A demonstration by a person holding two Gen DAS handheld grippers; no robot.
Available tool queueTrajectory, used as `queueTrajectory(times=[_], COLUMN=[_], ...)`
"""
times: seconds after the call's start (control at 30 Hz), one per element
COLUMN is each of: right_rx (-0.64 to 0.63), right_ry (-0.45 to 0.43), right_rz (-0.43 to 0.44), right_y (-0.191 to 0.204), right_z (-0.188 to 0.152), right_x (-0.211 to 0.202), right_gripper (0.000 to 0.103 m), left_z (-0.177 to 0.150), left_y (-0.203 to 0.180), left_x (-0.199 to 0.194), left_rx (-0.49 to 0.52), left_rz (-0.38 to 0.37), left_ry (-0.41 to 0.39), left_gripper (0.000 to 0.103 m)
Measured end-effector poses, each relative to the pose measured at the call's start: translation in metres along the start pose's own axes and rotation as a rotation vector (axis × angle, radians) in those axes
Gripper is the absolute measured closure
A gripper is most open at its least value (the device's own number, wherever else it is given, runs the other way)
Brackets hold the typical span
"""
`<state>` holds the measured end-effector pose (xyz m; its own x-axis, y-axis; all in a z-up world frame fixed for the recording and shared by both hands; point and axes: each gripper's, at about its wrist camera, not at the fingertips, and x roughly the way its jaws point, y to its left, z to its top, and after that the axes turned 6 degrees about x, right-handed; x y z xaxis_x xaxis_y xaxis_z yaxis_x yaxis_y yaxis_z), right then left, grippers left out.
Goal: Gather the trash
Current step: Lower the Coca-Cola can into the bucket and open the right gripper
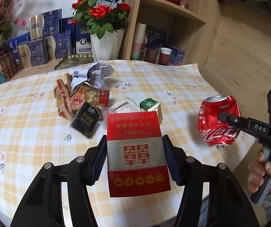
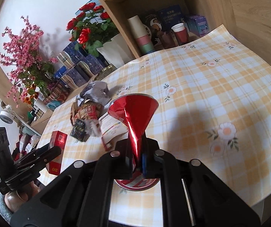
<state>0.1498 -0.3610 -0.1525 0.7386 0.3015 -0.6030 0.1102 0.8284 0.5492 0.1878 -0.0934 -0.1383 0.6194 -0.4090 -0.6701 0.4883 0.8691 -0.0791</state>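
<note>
The left gripper (image 1: 134, 156) clamped a red rectangular cigarette carton (image 1: 136, 151), its length along the fingers, while the right gripper (image 2: 137, 158) pinched a crushed red cola can (image 2: 133, 117), the remaining crumpled paper litter (image 1: 82, 92) lying farther ahead on the checked tablecloth (image 1: 182, 87).

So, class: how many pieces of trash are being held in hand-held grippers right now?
2. The red cigarette box sits in the left hand-held gripper; the crushed cola can is pinched in the right hand-held gripper. Other trash lies on the table.

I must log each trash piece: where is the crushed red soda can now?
The soda can is off the table, pinched in the right gripper, at the right of the left wrist view.
</note>
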Motion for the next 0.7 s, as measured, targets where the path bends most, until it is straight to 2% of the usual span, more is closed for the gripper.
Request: queueTrajectory(times=[0.27,0.7], right_rx=[-0.027,-0.09], right_ry=[0.012,0.072], right_rz=[0.003,0.033], right_y=[0.024,0.052], right_z=[-0.036,-0.108], right_x=[-0.023,-0.043], right_gripper=[0.093,0.093], left_z=[-0.034,-0.098], left_y=[0.006,0.013], left_x=[-0.053,-0.115], left_rx=[-0.006,-0.029], left_rz=[0.003,0.039], left_ry=[-0.027,-0.049], left_gripper=[0.047,0.047])
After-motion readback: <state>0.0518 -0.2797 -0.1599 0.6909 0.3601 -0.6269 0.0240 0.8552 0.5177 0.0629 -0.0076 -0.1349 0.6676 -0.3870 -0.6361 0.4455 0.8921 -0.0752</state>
